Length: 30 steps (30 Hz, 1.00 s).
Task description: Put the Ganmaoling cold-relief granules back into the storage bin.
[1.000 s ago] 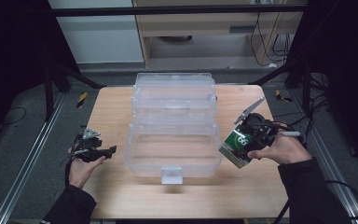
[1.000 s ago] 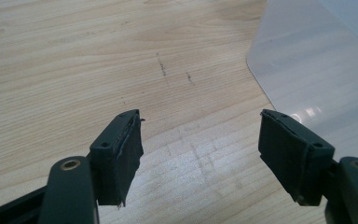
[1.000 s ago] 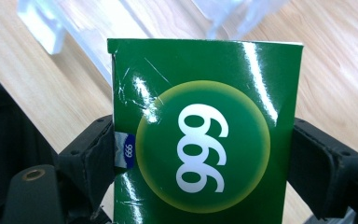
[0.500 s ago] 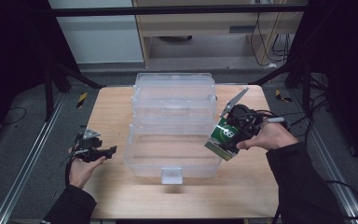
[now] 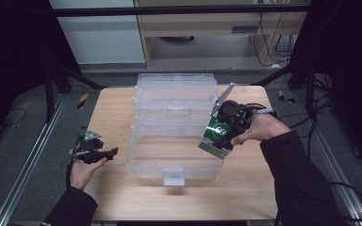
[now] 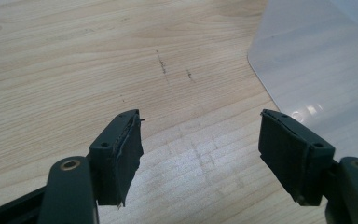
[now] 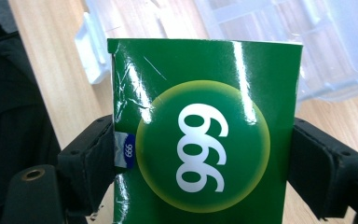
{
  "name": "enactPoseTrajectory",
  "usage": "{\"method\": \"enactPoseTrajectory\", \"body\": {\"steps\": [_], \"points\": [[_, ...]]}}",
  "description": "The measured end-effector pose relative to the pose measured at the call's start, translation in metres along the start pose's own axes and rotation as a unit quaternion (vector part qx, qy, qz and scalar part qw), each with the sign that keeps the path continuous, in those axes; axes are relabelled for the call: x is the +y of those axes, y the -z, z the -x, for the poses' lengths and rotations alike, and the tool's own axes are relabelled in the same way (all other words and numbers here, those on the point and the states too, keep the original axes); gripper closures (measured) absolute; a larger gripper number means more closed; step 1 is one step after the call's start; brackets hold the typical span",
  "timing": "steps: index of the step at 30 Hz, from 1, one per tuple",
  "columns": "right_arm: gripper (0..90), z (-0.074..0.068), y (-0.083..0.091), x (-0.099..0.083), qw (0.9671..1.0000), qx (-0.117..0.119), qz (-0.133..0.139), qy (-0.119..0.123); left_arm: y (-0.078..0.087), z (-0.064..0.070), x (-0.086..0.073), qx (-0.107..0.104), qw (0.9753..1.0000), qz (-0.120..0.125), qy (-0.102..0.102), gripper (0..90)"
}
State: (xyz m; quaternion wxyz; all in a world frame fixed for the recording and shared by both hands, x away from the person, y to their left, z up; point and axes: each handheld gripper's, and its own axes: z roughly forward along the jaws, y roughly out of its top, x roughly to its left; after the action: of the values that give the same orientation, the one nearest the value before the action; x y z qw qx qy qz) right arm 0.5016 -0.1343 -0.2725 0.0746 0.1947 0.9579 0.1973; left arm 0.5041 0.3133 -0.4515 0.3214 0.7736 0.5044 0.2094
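Note:
A clear plastic storage box (image 5: 174, 141) sits open at the middle of the wooden table (image 5: 113, 108), its lid (image 5: 176, 92) folded back behind it. My right gripper (image 5: 226, 134) is shut on a green carton (image 5: 215, 137) marked "999" and holds it tilted over the box's right rim. In the right gripper view the green carton (image 7: 205, 135) is clamped between both jaws, with the box (image 7: 279, 42) beyond it. My left gripper (image 5: 104, 153) stands open just left of the box, low over the table. In the left gripper view its jaws are wide apart over bare wood, the box's corner (image 6: 317, 70) to the right.
The box has a white latch (image 5: 173, 177) on its near wall. Metal rails (image 5: 28, 165) run along the table's left and right sides. Black cables (image 5: 311, 117) trail off to the right. Cabinets stand behind the table.
My right gripper has carried the green carton leftward from beside the box to over its right rim. The left gripper has stayed put.

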Motion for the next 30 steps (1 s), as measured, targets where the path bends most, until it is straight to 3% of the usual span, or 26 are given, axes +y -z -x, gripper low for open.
{"method": "enactPoseTrajectory", "body": {"steps": [10,20,30], "points": [[17.5,-0.003,-0.017,0.013,0.9984,0.020,-0.021,0.049,0.000,0.000,0.000,-0.001,1.0000,-0.001,-0.001,29.2],[17.4,-0.004,-0.034,0.022,0.9929,0.034,-0.033,0.109,-0.001,-0.001,0.000,-0.001,1.0000,-0.001,0.001,29.2],[17.3,-0.007,-0.049,0.024,0.9881,0.037,-0.050,0.141,-0.001,0.000,0.000,-0.001,1.0000,-0.003,-0.002,29.1]]}}
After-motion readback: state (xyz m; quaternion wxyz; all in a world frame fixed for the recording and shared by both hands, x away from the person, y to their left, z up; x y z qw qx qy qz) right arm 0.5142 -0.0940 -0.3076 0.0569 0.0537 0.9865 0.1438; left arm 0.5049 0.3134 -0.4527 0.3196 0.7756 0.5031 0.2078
